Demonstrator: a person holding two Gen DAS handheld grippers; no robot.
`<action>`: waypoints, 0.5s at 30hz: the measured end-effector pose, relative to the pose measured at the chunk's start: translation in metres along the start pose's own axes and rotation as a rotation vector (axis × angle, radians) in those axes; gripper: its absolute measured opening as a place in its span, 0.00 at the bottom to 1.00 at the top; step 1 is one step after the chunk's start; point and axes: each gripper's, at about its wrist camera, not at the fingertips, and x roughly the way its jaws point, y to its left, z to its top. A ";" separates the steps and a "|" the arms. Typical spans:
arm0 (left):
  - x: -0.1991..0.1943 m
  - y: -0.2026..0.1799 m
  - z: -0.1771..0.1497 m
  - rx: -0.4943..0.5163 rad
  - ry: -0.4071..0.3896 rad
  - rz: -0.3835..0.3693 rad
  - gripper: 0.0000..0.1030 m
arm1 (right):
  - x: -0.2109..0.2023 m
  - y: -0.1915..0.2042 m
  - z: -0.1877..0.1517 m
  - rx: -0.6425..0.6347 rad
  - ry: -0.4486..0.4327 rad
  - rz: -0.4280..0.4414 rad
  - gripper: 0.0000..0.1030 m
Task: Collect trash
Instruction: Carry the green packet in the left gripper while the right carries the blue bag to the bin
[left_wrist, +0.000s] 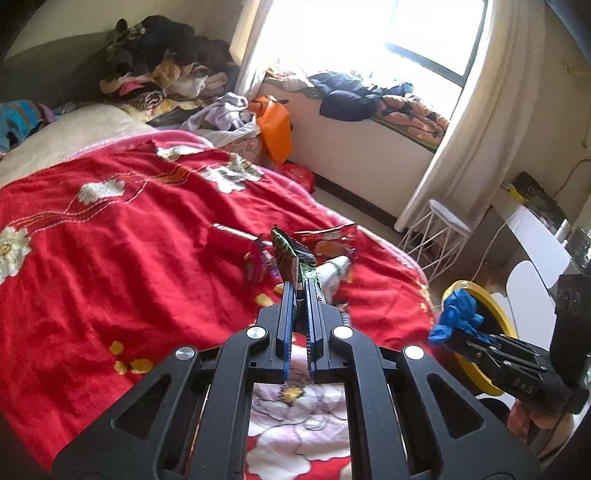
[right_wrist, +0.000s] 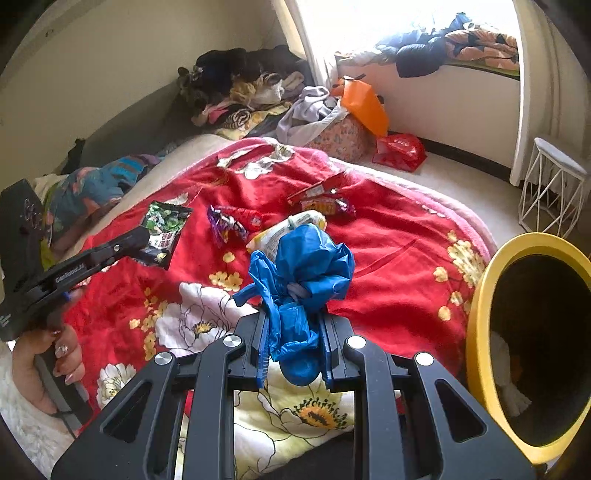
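- Red floral blanket (left_wrist: 110, 240) covers the bed in both views, with snack litter scattered over its middle.
- From the left wrist camera, the left gripper (left_wrist: 300, 284) has its jaws pressed nearly together on a green snack wrapper (left_wrist: 286, 254), which stands up edge-on between the blue pads and hides most of its print.
- Only the right wrist view shows that wrapper's face (right_wrist: 166, 225): green and black artwork, a white label panel, crinkled foil, lifted clear of the blanket at the tip of the left gripper (right_wrist: 144, 236), with a hand (right_wrist: 48, 365) on the handle below.
- The right gripper (right_wrist: 295, 325) is closed partway on a crumpled blue plastic bag (right_wrist: 303, 273), a bunched, glossy wad bulging above the pads and hanging below them. In the left view the same bag (left_wrist: 456, 317) is seen from the side, in front of the bin.
- A yellow-rimmed bin (right_wrist: 480, 332) sits at the right of the bed. Its dark inside shows only in the right view, with something white (right_wrist: 508, 387) low down; what it is cannot be told.
- Still on the blanket: a purple wrapper (right_wrist: 225, 225), a red packet (right_wrist: 321, 199), and a pale yellow-and-white packet (right_wrist: 288, 229) just behind the blue bag.
- The left view alone shows a desk (left_wrist: 532, 229) beyond a white wire stool (left_wrist: 439, 236).
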 end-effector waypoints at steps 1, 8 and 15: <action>-0.002 -0.004 0.000 0.005 -0.004 -0.005 0.03 | -0.004 -0.001 0.002 0.000 -0.008 -0.004 0.20; -0.010 -0.033 0.001 0.055 -0.018 -0.034 0.03 | -0.022 -0.018 0.011 0.043 -0.048 -0.023 0.20; -0.013 -0.050 0.001 0.080 -0.027 -0.051 0.03 | -0.034 -0.033 0.012 0.070 -0.060 -0.047 0.20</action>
